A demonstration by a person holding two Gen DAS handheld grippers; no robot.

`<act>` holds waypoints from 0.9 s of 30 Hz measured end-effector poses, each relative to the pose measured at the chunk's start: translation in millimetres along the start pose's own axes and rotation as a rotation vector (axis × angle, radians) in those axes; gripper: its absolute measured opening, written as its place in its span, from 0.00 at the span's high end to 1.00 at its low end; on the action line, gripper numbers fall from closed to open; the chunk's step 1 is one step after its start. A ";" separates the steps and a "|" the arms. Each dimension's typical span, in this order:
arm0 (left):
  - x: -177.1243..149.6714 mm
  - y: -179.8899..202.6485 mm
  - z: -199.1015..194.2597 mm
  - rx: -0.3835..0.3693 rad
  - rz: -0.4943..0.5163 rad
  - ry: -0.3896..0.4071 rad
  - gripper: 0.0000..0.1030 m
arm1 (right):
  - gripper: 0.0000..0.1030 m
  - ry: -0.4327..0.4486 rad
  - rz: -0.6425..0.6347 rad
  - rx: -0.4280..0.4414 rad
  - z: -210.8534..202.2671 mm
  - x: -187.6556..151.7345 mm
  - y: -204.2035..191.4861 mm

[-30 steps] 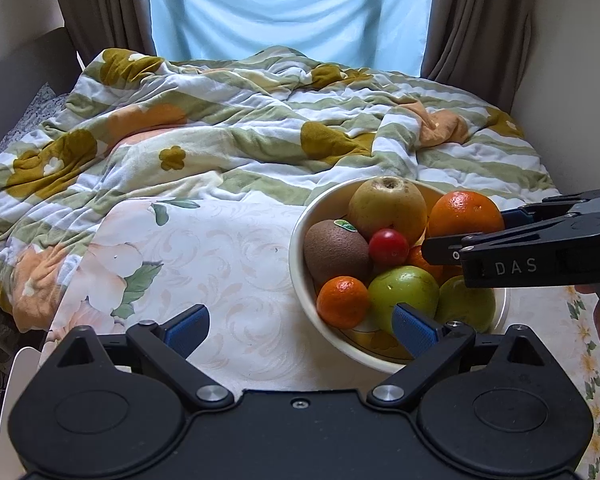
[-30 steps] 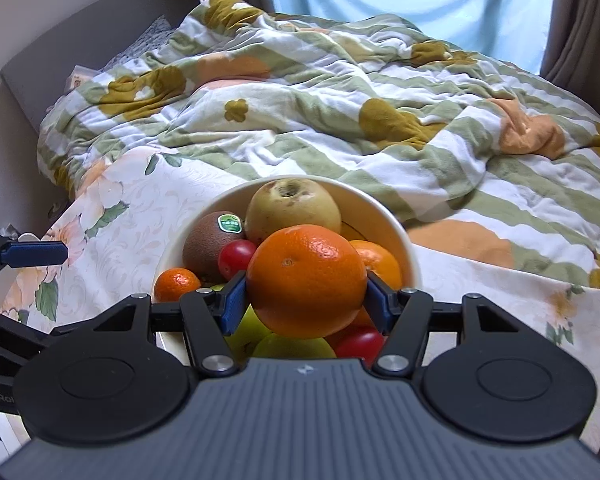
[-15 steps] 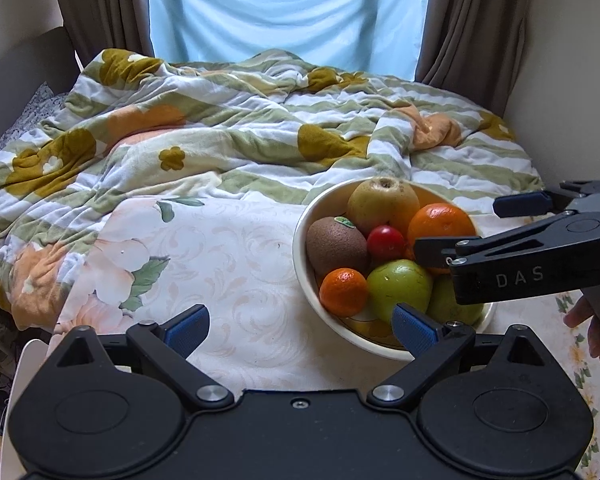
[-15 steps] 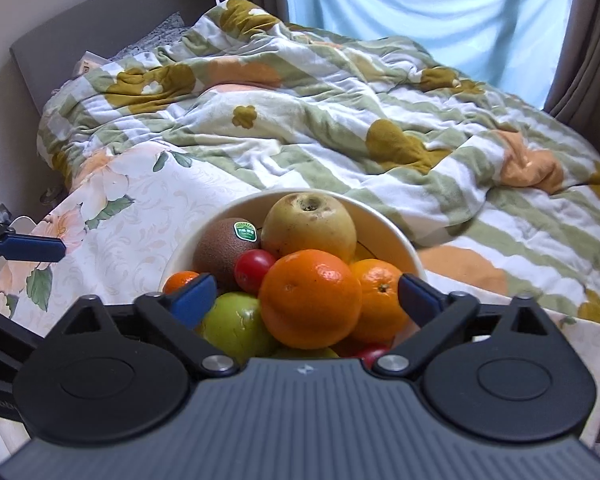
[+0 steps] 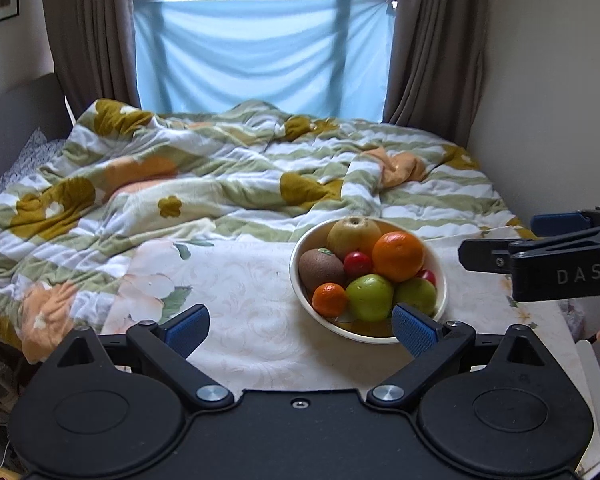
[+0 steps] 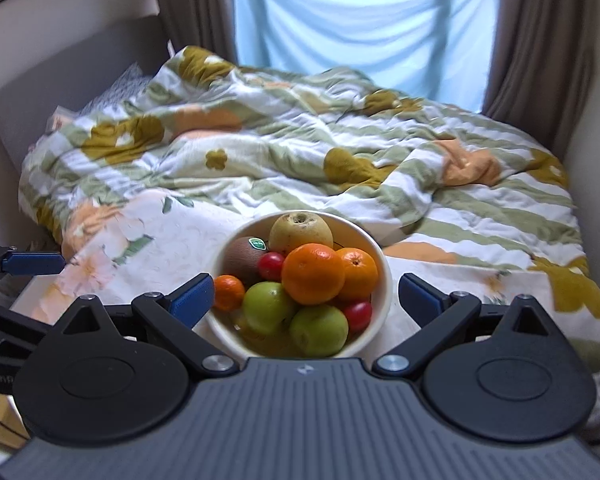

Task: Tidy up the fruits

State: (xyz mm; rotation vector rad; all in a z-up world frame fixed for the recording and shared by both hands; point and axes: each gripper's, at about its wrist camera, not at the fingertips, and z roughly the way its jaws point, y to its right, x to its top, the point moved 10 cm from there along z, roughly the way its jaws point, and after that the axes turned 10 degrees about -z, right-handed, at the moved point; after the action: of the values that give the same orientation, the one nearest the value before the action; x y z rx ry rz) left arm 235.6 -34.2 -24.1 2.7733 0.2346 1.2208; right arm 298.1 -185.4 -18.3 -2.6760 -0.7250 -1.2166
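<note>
A cream bowl [image 5: 440,280] [image 6: 382,264] stands on a floral tablecloth and holds a large orange [image 5: 398,256] [image 6: 313,274], a pear [image 6: 300,230], a kiwi [image 5: 321,270], green apples [image 6: 270,307], a small mandarin [image 5: 330,300] and red cherry tomatoes [image 6: 271,265]. My left gripper [image 5: 300,326] is open and empty, in front of the bowl. My right gripper [image 6: 306,294] is open and empty, drawn back from the bowl; it also shows at the right in the left wrist view [image 5: 540,248].
The floral tablecloth [image 5: 236,292] covers the table. Behind it lies a bed with a rumpled striped flowered quilt [image 5: 228,176]. Brown curtains and a blue cloth hang at the window [image 5: 260,60]. Walls stand close on both sides.
My right gripper opened and let go of the large orange, which now rests on top of the fruit in the bowl. Both grippers pulled back and away from the bowl.
</note>
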 end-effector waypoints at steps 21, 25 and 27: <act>-39.4 -15.4 -96.0 -0.014 0.055 0.059 0.00 | 0.00 -0.044 0.183 -0.240 -133.5 -83.0 -23.5; -44.7 -16.7 -100.5 -0.037 0.048 0.066 0.00 | 0.00 -0.052 0.192 -0.275 -140.7 -97.4 -25.9; -44.5 -15.8 -100.8 -0.044 0.062 0.077 0.00 | 0.00 -0.055 0.203 -0.272 -141.3 -101.2 -26.8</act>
State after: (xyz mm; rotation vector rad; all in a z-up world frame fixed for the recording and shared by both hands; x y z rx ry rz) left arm 129.8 -23.6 9.1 2.7185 0.1269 1.3320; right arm 132.3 -241.2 -0.2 -2.9204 -0.3001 -1.2741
